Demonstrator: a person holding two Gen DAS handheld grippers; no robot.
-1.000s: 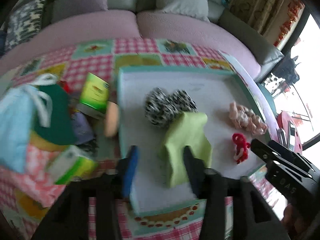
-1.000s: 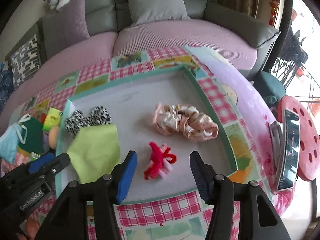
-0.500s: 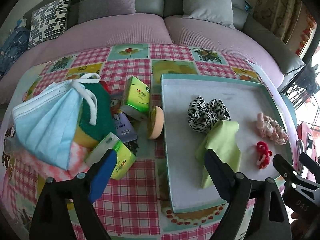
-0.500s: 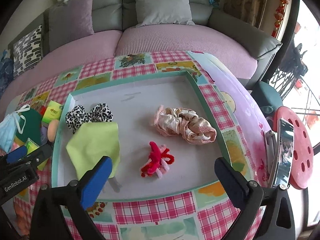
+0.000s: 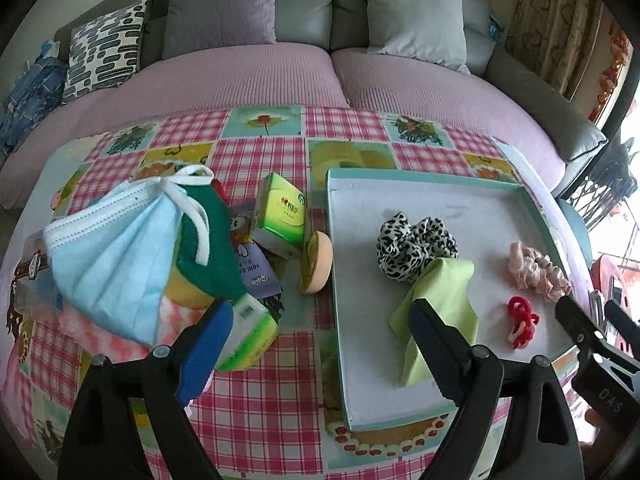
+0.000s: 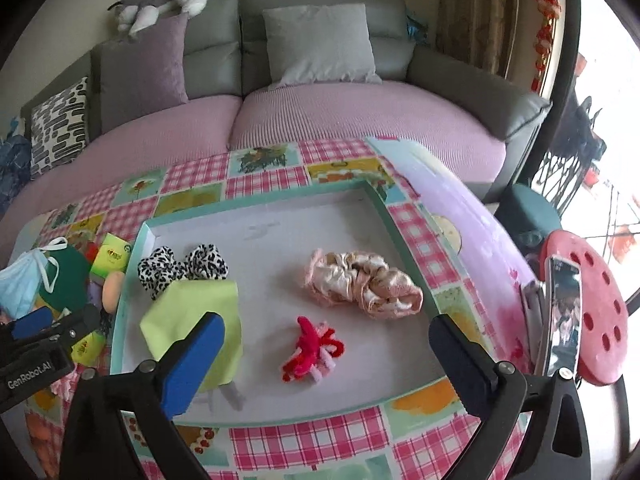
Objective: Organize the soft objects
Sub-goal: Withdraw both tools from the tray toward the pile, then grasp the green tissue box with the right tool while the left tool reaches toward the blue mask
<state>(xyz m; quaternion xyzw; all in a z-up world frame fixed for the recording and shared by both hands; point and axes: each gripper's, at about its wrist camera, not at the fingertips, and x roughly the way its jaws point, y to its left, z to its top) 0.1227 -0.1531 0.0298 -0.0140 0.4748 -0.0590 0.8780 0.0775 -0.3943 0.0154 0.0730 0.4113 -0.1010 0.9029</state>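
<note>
Only from the left wrist, the blue mask (image 5: 116, 260) shows whole; both jaws stand spread, having just opened, empty

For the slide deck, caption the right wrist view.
Open right gripper hovers over a teal-rimmed white tray holding a lime-green cloth, leopard-print scrunchie, pink satin scrunchie and red hair tie.

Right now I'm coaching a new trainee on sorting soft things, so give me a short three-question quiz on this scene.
1. True or false: the green cloth lies inside the tray.
2. How many soft items lie in the tray?
3. What touches the green cloth's far edge: A) pink scrunchie, B) leopard scrunchie, C) red tie?

Key: 1 true; 2 four; 3 B.
</note>
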